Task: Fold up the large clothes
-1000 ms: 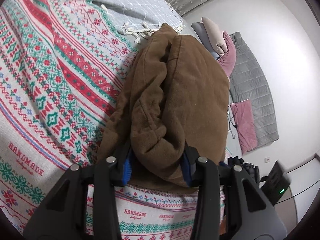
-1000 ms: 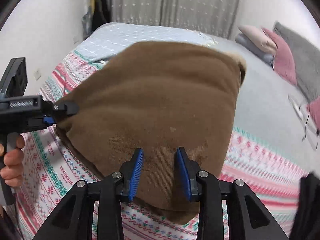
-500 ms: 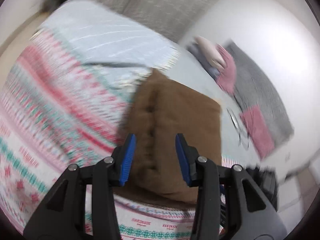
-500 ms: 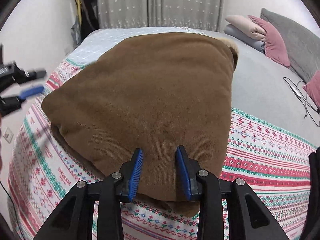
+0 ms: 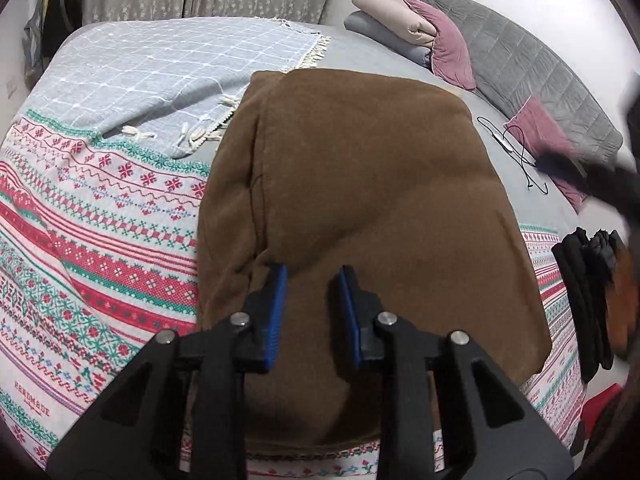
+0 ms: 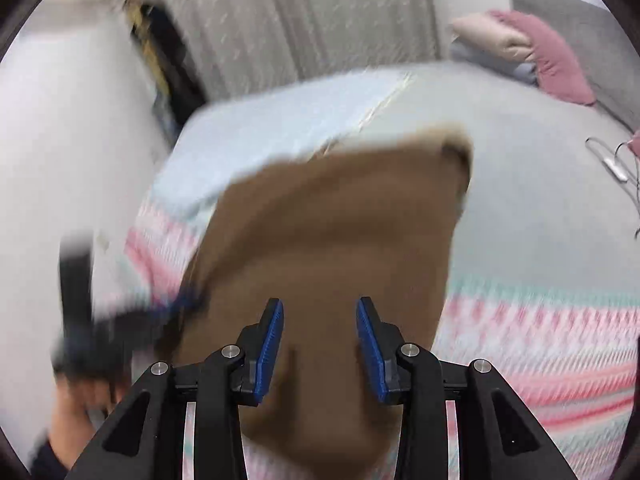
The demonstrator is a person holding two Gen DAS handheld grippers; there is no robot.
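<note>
Your folded brown garment (image 5: pixel 360 200) lies on the patterned bedspread (image 5: pixel 100 260), its far edge touching the blue checked throw (image 5: pixel 160 76). Above its near edge, your left gripper (image 5: pixel 312 312) is closing with nothing between its blue pads, and your right gripper (image 6: pixel 319 344) is opening, likewise empty

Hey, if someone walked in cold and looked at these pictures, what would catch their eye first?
The big folded brown garment lying mid-bed, over a red-and-green patterned blanket and beside a pale blue checked throw. Next, the pink and beige pillows at the grey headboard.
</note>
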